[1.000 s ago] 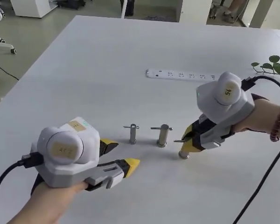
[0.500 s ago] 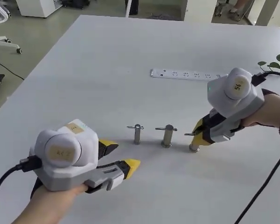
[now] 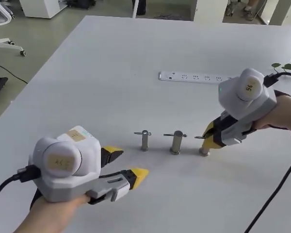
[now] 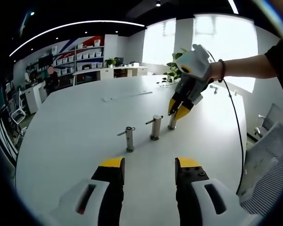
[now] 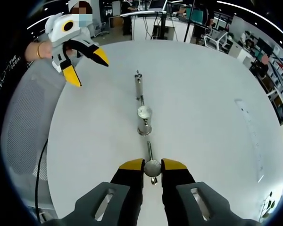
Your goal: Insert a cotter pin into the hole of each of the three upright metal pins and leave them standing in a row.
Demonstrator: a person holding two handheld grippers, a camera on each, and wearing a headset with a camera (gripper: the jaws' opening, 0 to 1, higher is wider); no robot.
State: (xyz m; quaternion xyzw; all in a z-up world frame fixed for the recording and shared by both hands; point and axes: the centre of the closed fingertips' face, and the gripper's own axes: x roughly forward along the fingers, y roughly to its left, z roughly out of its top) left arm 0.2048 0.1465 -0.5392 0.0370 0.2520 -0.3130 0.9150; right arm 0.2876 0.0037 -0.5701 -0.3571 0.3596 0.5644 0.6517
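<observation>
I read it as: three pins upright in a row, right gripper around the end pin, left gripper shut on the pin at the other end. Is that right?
Not quite. The left gripper is open and holds nothing, and it is short of the nearest pin, as the left gripper view shows. The rest stands, including the right gripper around the end pin.

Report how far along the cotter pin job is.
Done: the left metal pin and middle metal pin stand with cotter pins through them. In hand: the right claw grips the third metal pin, a cotter pin jutting from it. Remaining: letting go, pin upright. The left claw hangs open.
</observation>
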